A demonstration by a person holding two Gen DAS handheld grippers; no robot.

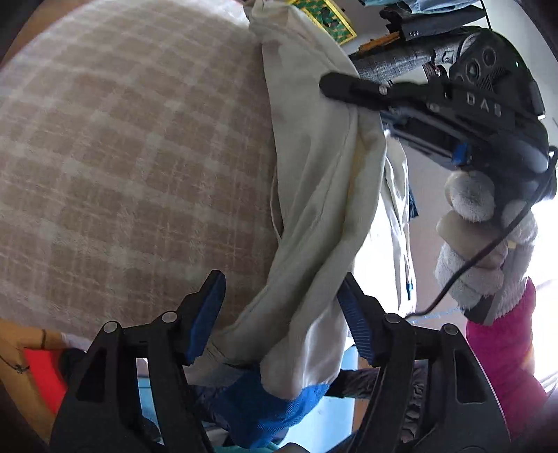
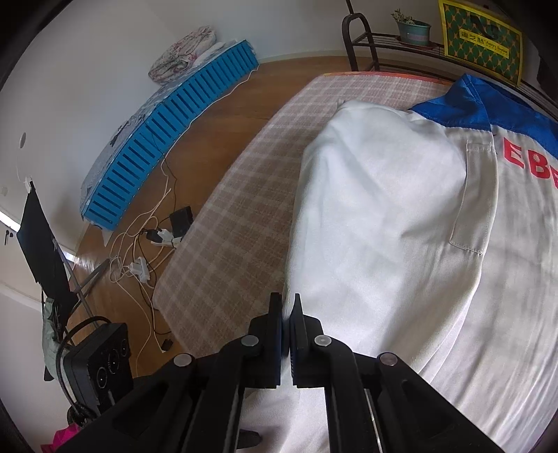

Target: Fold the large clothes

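Only right wrist shows red lettering [image 2: 532,163]; right tongs [image 2: 288,310] pinch shirt [image 2: 383,209].

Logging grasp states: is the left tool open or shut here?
Open. The left tool has its blue-padded fingers spread wide, with the white and blue garment passing loosely between them.

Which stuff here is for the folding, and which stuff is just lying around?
For the folding:
white garment
checked bed cover
left gripper, open
right gripper, pinching the garment's edge

Just lying around:
blue slatted panel
floor cables
plant pot
yellow sign
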